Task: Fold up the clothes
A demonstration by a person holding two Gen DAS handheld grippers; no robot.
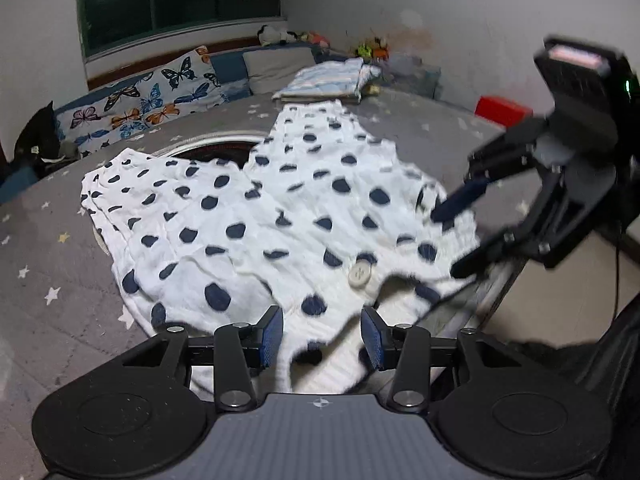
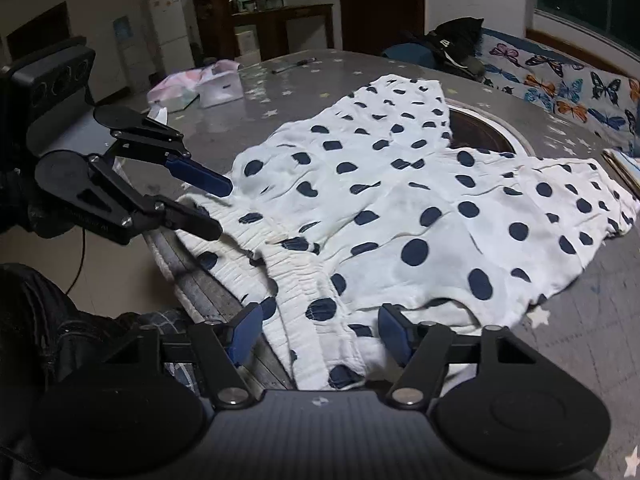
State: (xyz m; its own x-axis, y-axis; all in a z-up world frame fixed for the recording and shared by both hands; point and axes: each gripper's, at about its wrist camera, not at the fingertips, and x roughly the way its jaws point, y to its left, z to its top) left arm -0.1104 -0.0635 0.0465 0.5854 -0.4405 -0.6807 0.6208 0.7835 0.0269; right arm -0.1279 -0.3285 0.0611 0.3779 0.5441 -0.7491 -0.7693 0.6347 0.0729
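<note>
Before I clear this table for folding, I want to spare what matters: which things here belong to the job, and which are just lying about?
Part of the job:
- polka-dot garment
- left gripper, fingers open at its near edge
- right gripper, fingers open at its near edge

Just lying about:
- folded striped cloth
- red box
- pink bag
- black cap
</note>
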